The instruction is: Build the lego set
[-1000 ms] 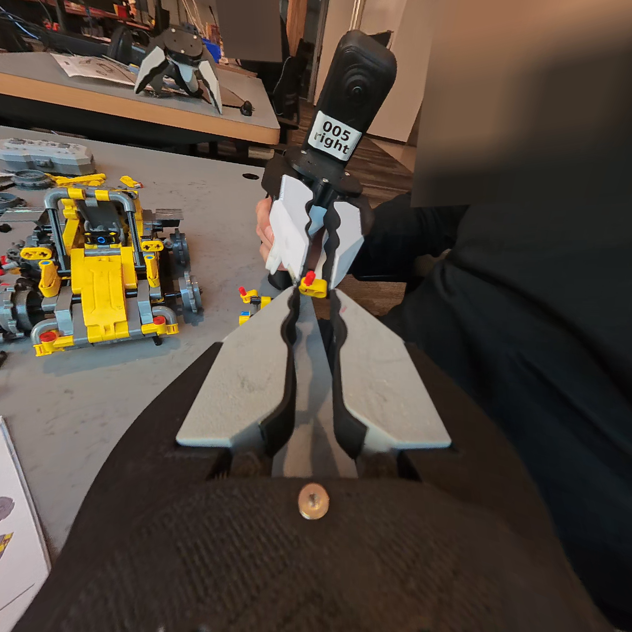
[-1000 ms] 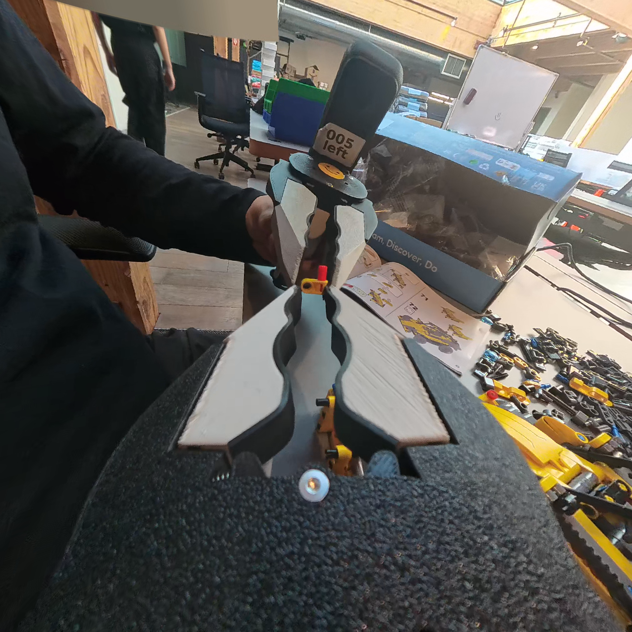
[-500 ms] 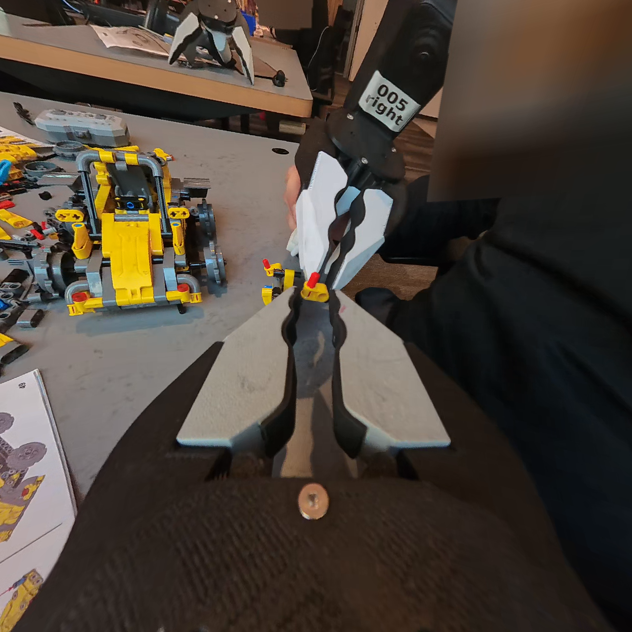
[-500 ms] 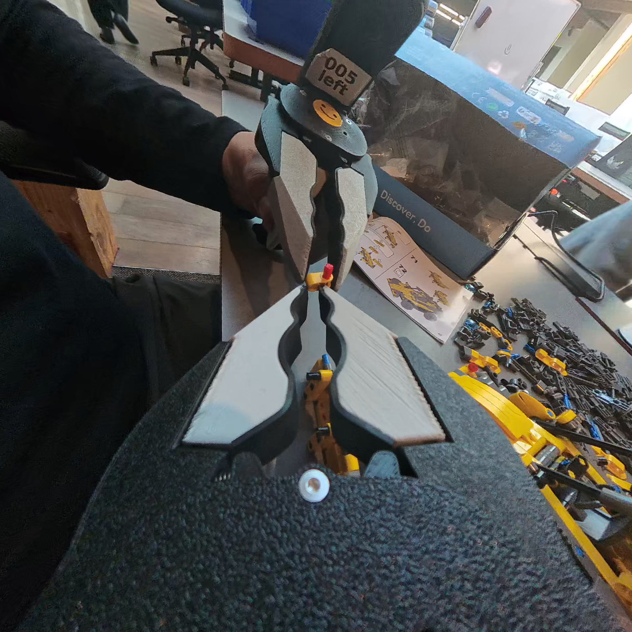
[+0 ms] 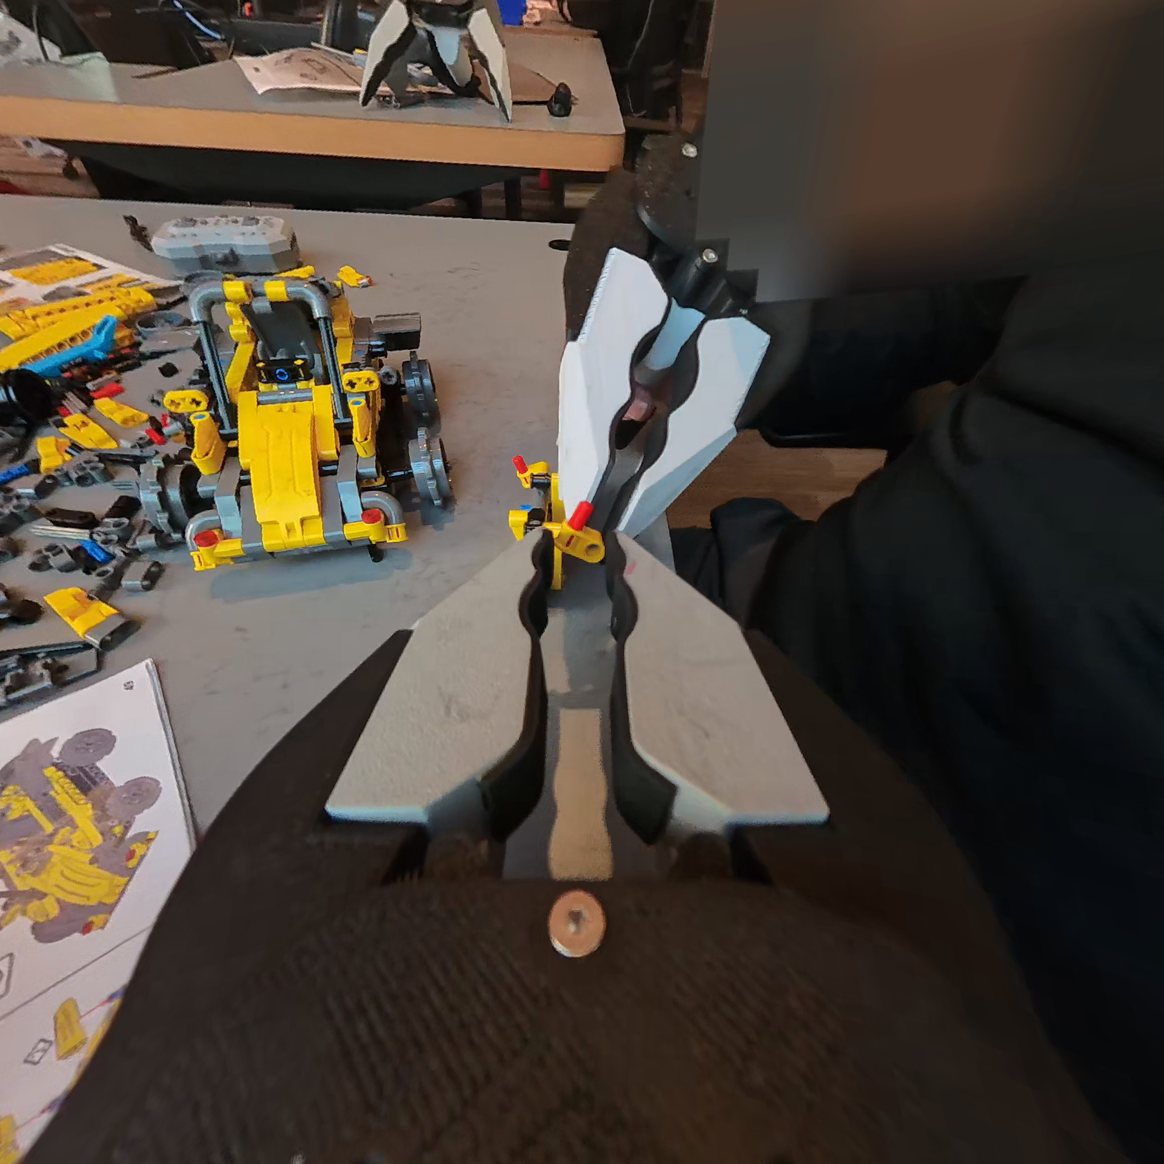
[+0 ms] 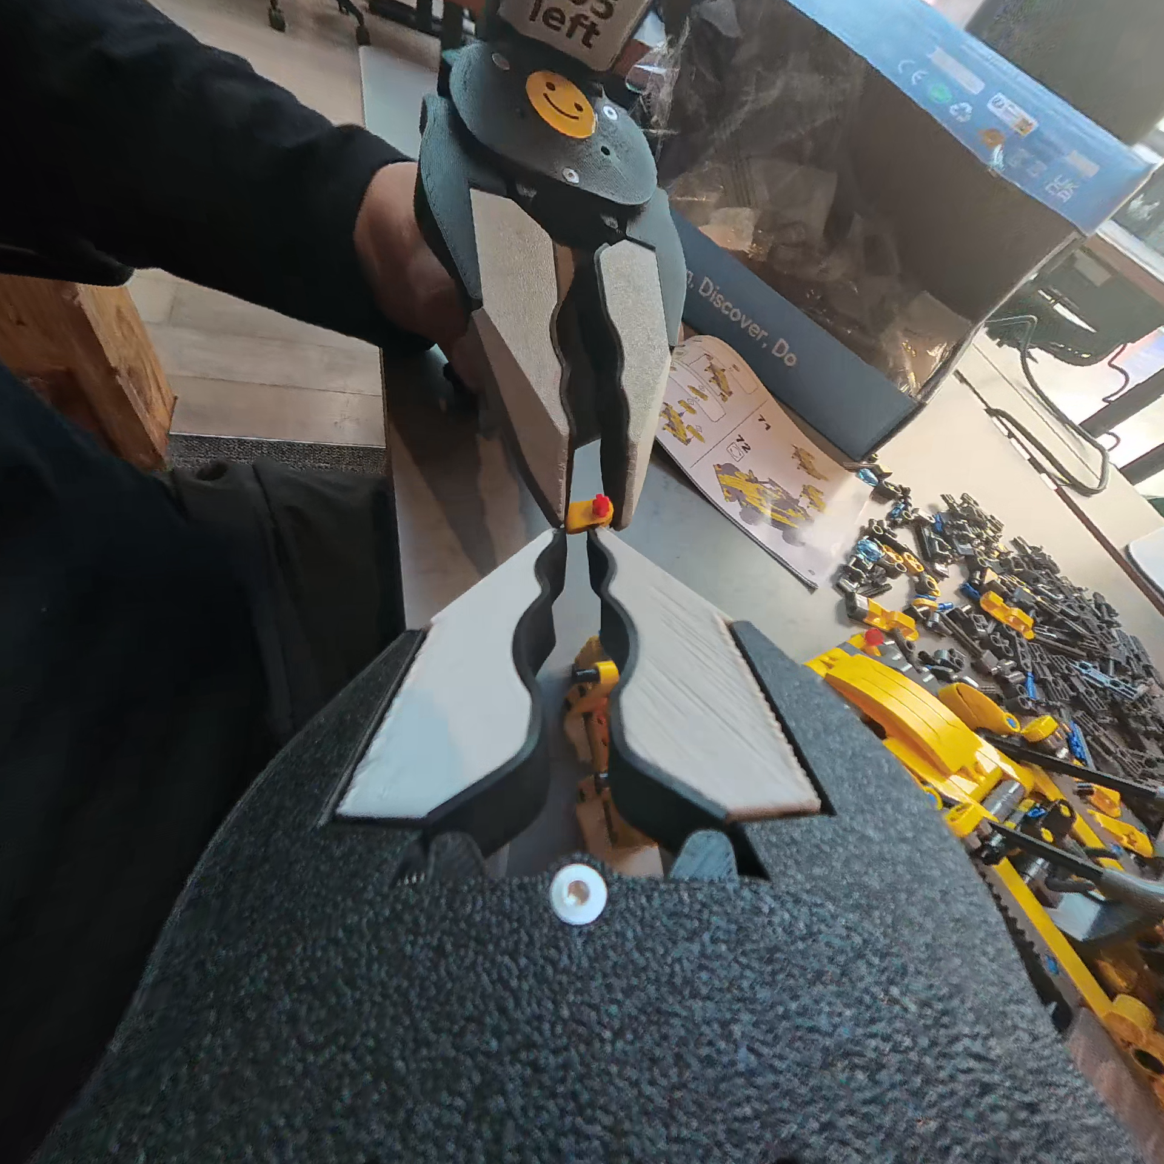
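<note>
Now both the left gripper and right gripper pinch a yellow connector.

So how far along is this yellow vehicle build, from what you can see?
Done: a yellow and grey vehicle body stands assembled on the table. In hand: the left gripper pinches a small yellow connector with a red pin; the right gripper meets it tip to tip, its grip unclear. Left: many loose parts lie beside the open instruction booklet.
</note>
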Available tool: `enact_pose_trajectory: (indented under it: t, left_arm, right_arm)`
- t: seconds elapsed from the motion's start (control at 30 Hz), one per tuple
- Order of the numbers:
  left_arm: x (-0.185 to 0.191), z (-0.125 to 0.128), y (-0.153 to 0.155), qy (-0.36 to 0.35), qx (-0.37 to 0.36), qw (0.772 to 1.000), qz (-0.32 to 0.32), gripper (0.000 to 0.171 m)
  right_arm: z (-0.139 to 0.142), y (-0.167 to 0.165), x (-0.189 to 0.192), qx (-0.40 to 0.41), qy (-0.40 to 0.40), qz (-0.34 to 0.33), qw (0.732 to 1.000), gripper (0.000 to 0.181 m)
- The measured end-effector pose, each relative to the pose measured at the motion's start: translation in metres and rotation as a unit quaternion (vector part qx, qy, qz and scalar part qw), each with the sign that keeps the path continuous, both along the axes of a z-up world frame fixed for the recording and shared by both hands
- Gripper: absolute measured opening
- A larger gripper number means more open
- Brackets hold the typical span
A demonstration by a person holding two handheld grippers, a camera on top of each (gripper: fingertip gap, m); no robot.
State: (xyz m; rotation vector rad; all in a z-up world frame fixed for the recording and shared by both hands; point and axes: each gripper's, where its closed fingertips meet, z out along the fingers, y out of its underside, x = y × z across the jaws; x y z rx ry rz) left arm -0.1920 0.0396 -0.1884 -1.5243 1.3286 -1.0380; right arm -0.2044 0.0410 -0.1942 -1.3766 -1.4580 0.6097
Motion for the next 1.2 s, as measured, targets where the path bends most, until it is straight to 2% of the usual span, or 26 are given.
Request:
enact_pose_trajectory:
  t: [0.1,0.23,0.33,0.43,0.63,0.9,1.2]
  left_arm:
    - [-0.001,0.001,-0.003,0.0,0.022,1.0,-0.012,0.012]
    - [-0.001,0.006,-0.004,-0.024,0.007,1.0,-0.014,0.013]
    - [0.0,0.014,-0.002,-0.06,-0.04,0.997,-0.017,0.012]
    - [-0.002,0.021,0.004,-0.094,-0.093,0.991,-0.012,0.012]
    - [0.004,0.024,0.003,-0.126,-0.188,0.974,-0.02,0.013]
    - [0.01,0.023,0.001,-0.139,-0.251,0.958,-0.022,0.012]
    - [0.009,0.019,-0.003,-0.131,-0.292,0.946,-0.039,0.012]
  right_arm:
    - [0.001,-0.004,-0.001,-0.014,0.002,0.009,1.0,0.006]
    - [0.005,-0.005,0.0,-0.04,0.022,0.023,0.999,0.006]
    - [0.012,-0.003,0.003,-0.005,0.029,0.025,0.999,0.004]
    - [0.019,0.001,0.006,0.03,0.032,0.009,0.999,0.021]
    - [0.03,0.003,0.004,0.168,0.008,-0.025,0.985,0.019]
    - [0.029,0.002,0.006,0.297,-0.027,-0.053,0.953,0.01]
    - [0.025,-0.002,0.005,0.337,-0.044,-0.031,0.94,0.009]
